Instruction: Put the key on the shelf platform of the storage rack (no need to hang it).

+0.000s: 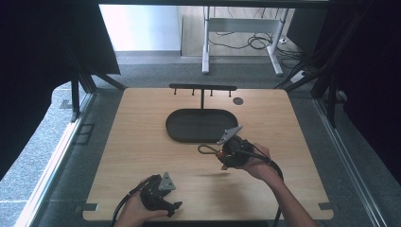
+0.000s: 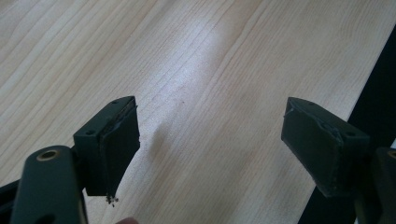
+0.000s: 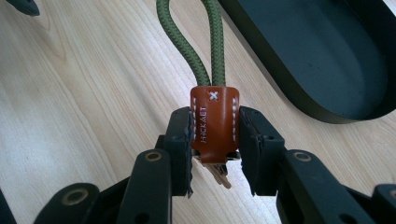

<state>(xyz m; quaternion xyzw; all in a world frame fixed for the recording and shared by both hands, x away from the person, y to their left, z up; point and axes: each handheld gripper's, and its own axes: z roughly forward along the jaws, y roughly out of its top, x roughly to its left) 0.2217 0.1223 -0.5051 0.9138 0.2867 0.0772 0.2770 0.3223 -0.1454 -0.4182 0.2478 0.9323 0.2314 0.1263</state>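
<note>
A keychain with a green cord loop [image 3: 205, 46] and a brown leather tab [image 3: 214, 123] sits between the jaws of my right gripper [image 3: 215, 140], which is shut on the tab. In the high view that right gripper [image 1: 221, 152] hovers just in front of the black oval tray [image 1: 189, 130], with the cord loop [image 1: 206, 149] pointing left. A black rack with several hooks [image 1: 203, 88] rises behind the tray. My left gripper [image 1: 177, 204] rests near the table's front edge, and in its own view the left gripper [image 2: 210, 144] stands open over bare wood.
The wooden table [image 1: 142, 142] has a small dark round mark [image 1: 238, 100] at the back right. Its right edge drops off near the left gripper's right jaw in that gripper's view. Beyond the table are grey floor and a white desk frame [image 1: 241, 33].
</note>
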